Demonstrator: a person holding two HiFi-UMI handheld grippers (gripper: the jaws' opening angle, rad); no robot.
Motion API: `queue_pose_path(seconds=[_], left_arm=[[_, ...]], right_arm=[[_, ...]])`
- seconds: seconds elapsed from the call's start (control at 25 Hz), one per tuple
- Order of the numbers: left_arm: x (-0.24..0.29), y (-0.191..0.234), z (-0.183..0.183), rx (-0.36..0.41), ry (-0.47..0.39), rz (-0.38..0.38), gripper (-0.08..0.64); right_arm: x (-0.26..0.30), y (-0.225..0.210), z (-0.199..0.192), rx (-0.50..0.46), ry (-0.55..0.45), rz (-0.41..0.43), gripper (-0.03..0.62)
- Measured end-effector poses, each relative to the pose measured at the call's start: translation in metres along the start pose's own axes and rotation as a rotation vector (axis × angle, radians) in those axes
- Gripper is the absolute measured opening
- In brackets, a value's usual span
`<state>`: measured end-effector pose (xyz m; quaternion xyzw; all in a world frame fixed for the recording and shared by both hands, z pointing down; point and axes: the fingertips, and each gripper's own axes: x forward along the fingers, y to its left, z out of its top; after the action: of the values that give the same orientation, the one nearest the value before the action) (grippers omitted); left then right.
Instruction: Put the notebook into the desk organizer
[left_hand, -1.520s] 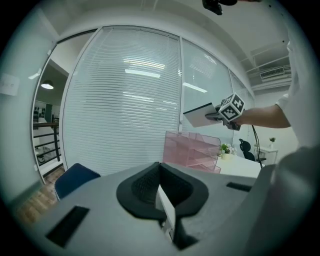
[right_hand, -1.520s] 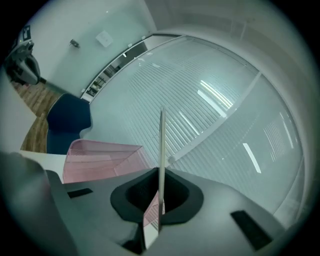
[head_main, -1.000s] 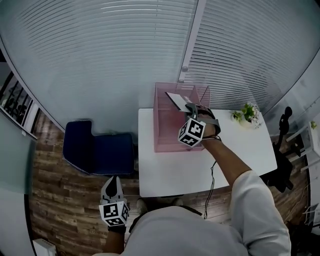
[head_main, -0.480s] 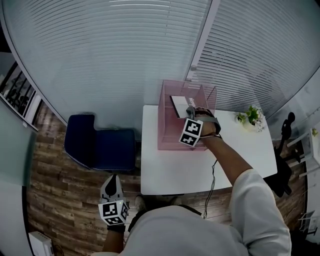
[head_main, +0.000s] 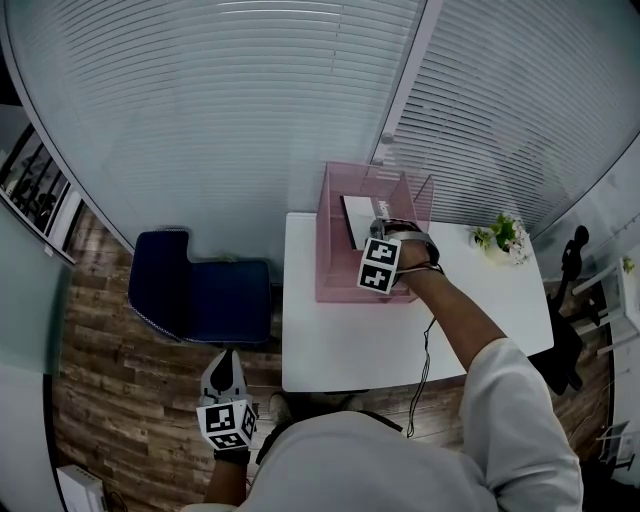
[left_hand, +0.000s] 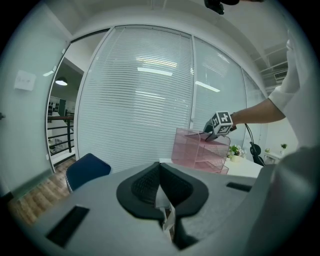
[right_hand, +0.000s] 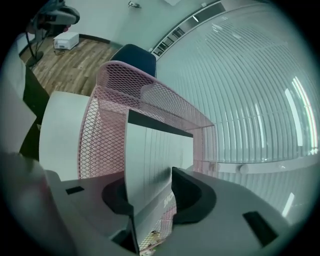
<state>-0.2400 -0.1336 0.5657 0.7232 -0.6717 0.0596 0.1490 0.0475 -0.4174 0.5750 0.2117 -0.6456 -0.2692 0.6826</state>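
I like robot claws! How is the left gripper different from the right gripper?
The left gripper hangs low over the floor, jaws together and empty. The right gripper is at the pink organizer, jaws opening with the notebook between them. Both carry a marker cube.

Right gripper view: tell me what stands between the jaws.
The notebook stands between the opening jaws of the right gripper, with its far end inside the pink mesh desk organizer. The right gripper view shows this.

Blue chair (head_main: 200, 300) beside white table (head_main: 340, 350); seemingly potted plant (head_main: 503, 232).
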Motion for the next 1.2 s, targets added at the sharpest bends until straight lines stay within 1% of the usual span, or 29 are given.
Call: queue_pose_path(seconds=[0.08,0.36,0.44,0.48,0.56,0.84,1.08,1.2], left_arm=[[0.002,0.000,0.000,0.001,0.001,-0.003,0.008],[0.008,-0.004,0.002,0.005,0.002,-0.009,0.008],[0.008,-0.003,0.002,0.004,0.002,-0.008,0.008],[0.008,-0.002,0.002,0.003,0.002,-0.008,0.008],[0.009,-0.002,0.002,0.001,0.003,-0.006,0.008],[0.014,-0.006,-0.001,0.001,0.005,-0.010,0.008],[0.013,-0.011,0.004,0.007,0.003,-0.020,0.008],[0.014,-0.013,0.004,0.011,0.003,-0.024,0.008]], right_arm=[[-0.001,0.001,0.002,-0.018,0.002,0.030,0.182],[-0.007,0.002,0.001,-0.071,0.016,0.183,0.283],[-0.010,0.005,0.002,-0.087,0.014,0.228,0.297],[-0.012,0.007,0.002,-0.094,0.012,0.250,0.316],[-0.015,0.009,0.003,-0.098,0.007,0.283,0.325],[-0.015,0.016,0.005,-0.089,-0.017,0.322,0.330],[-0.028,0.022,0.006,-0.083,-0.040,0.380,0.347],[-0.032,0.022,0.006,-0.069,-0.054,0.381,0.348]])
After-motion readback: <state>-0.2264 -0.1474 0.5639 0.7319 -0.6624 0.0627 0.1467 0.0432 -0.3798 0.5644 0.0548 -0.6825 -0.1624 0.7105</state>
